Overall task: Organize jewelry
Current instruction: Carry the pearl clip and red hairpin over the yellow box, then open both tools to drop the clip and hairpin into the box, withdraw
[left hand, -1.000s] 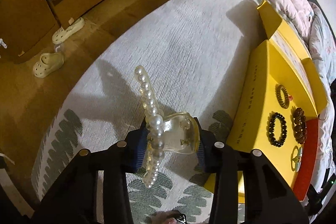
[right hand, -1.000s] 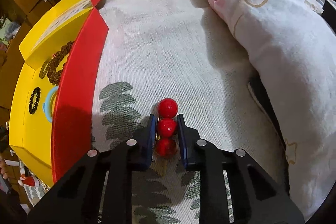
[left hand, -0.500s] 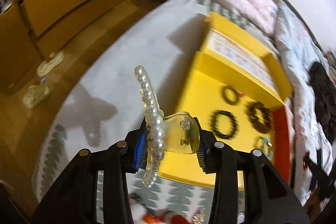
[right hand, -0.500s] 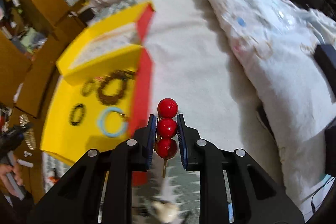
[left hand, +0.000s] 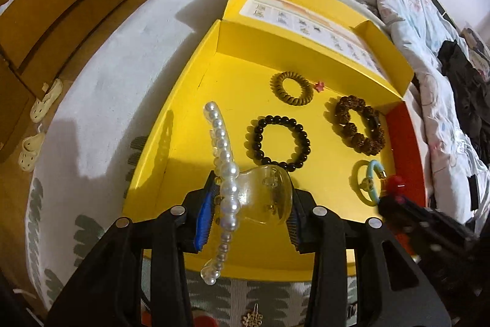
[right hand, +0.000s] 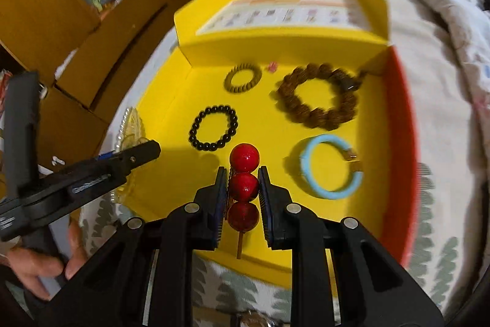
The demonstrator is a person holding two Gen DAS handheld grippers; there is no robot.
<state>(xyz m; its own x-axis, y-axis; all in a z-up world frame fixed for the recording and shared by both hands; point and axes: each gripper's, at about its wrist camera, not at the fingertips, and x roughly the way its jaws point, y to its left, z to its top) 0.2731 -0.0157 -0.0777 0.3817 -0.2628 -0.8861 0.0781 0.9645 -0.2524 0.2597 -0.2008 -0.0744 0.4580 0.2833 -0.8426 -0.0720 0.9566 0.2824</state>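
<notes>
Both grippers are loaded, the left gripper (left hand: pixel 248 204) clamping a pearl hair claw (left hand: pixel 226 192) and the right gripper (right hand: pixel 243 189) pinching a red-bead hairpin (right hand: pixel 244 186) over the yellow box (left hand: pixel 183 118) near its front edge, so crowded releases could probably disturb the black bead bracelet (left hand: pixel 277 141).

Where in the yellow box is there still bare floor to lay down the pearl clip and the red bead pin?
Free: the left strip of the yellow box, between its left wall and the black bead bracelet, plus the near edge below it. Crowded: the right half, with the coil hair tie, brown bead bracelet and blue ring.

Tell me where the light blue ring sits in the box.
The light blue ring lies near the yellow box's red wall, right in both views, below the brown bead bracelet.
</notes>
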